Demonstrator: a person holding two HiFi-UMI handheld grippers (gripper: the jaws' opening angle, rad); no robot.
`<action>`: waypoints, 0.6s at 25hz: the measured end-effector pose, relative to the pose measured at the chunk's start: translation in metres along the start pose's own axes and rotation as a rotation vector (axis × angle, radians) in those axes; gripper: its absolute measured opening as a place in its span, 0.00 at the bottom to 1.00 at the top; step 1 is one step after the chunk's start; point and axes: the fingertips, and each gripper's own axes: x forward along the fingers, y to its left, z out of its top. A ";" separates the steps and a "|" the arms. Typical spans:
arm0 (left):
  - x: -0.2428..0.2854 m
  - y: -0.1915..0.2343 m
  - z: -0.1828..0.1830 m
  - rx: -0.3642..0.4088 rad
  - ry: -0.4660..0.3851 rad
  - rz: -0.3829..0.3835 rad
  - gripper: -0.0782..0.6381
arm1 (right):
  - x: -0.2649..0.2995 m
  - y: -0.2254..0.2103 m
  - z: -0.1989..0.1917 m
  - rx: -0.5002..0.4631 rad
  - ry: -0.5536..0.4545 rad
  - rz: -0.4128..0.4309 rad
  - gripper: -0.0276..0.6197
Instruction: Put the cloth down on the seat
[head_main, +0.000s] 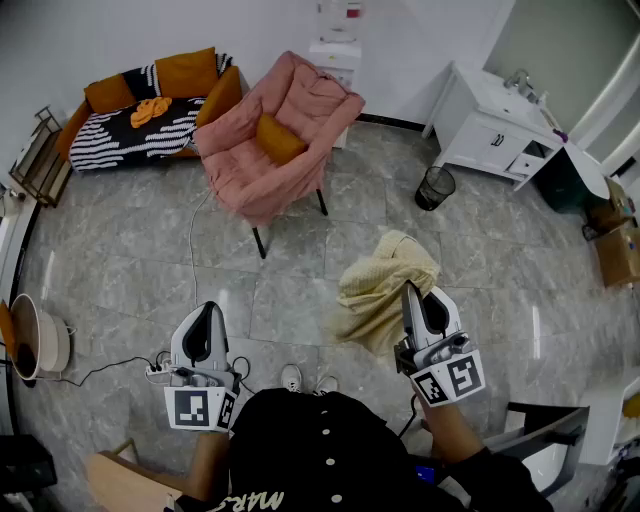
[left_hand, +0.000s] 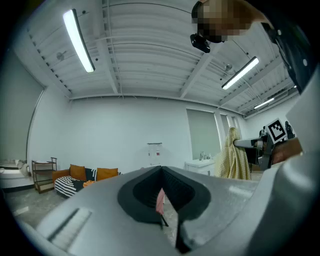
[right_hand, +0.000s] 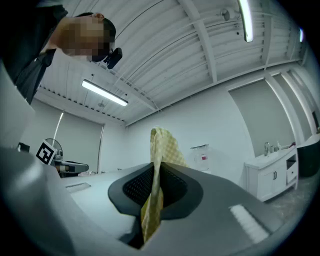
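A pale yellow checked cloth (head_main: 380, 290) hangs from my right gripper (head_main: 412, 292), which is shut on it above the grey tiled floor. In the right gripper view the cloth (right_hand: 159, 165) stands pinched between the jaws of that gripper (right_hand: 152, 200). My left gripper (head_main: 207, 315) is shut with nothing in it; in its own view the left gripper (left_hand: 162, 197) shows jaws closed together. The pink armchair (head_main: 275, 135) with an orange cushion (head_main: 279, 139) on its seat stands ahead, well apart from both grippers. The cloth (left_hand: 232, 155) also shows at the right of the left gripper view.
A striped sofa (head_main: 140, 120) with orange cushions sits at the back left. A white cabinet (head_main: 495, 125) and a black bin (head_main: 436, 187) stand at the right. A power strip (head_main: 160, 373) with a cable lies by my left gripper. A bucket (head_main: 35, 338) stands at the left.
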 end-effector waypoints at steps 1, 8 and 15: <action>0.001 -0.001 0.000 0.001 0.001 0.000 0.11 | 0.000 -0.001 0.000 0.000 -0.001 0.002 0.11; -0.001 -0.013 0.002 0.013 0.007 0.007 0.11 | -0.004 -0.003 0.004 0.001 -0.006 0.027 0.11; -0.007 -0.035 -0.009 -0.001 0.023 0.026 0.11 | -0.012 -0.011 0.002 0.056 -0.035 0.065 0.11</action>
